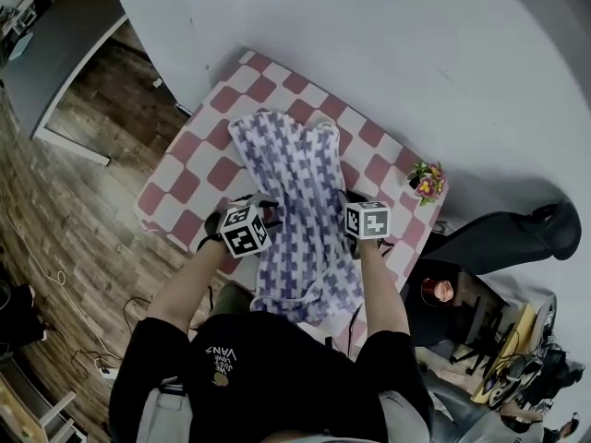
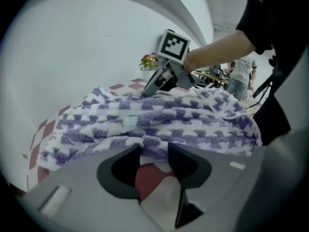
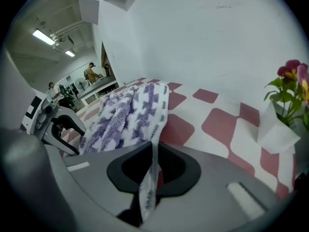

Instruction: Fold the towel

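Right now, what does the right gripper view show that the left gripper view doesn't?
Right only: the right tool seen close up, shut on the towel edge. Left only: the left tool seen close up, jaws apart at the towel's other edge, and the person's arm. Both: towel, checked cloth, flowers.

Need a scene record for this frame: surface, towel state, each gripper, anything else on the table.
surface: table under a red-and-white checked cloth
towel: purple-and-white, bunched lengthwise, near end reaching the table's near edge
left gripper: jaws apart, tips at the towel's long edge, not pinching it
right gripper: jaws closed on a thin edge of the towel
other: pot of flowers at the table's right corner, apart from the towel
fold: not yet made
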Demonstrator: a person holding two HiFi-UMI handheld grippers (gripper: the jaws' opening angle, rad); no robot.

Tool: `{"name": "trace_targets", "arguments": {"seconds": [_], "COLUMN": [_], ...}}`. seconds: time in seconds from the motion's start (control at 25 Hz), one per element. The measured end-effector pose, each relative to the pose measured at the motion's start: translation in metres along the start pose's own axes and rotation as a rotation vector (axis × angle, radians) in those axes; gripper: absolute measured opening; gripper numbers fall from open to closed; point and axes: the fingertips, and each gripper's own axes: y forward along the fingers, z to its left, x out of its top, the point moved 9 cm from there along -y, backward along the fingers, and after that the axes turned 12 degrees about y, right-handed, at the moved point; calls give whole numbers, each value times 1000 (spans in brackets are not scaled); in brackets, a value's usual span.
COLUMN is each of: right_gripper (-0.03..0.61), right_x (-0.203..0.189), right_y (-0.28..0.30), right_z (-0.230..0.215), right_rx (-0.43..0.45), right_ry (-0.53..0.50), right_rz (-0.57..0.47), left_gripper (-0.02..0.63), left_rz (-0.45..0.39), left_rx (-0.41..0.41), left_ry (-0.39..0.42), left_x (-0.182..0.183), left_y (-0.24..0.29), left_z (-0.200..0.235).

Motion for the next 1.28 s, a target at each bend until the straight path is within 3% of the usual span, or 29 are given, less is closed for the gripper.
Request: {"name": "trace_targets", "arguments": {"seconds": [0.4, 0.64, 0.76, 0.88, 1.0, 1.16, 1.28], "right_gripper": [38, 46, 94, 140, 143, 143, 184], "right_x": [9, 6, 6, 4, -8, -48, -82], "right_y": [-15, -15, -22, -45, -76, -98, -101], "right_z": [-61, -65, -62, -59, -48, -28, -23], "right_rx": [-195, -245, -261, -195, -44, 239, 290], "right_ry": [29, 48, 51, 51, -3, -75, -147], "right_rz": [-17, -28, -46, -113, -156, -51, 58], "left_gripper": [169, 169, 167, 169, 169, 169, 190], "left_rz": [167, 260, 316, 309, 242, 62, -87], "left_rx": [-250, -265, -254, -177, -27, 66, 47], "left_ry": [133, 143, 153, 111, 76, -71, -235], "left_x": [-15, -35, -41, -42, -34, -25, -21], "left_y": [-10, -24, -30, -44, -68, -92, -97], "left_z": [13, 11, 9, 8, 2, -32, -76]}}
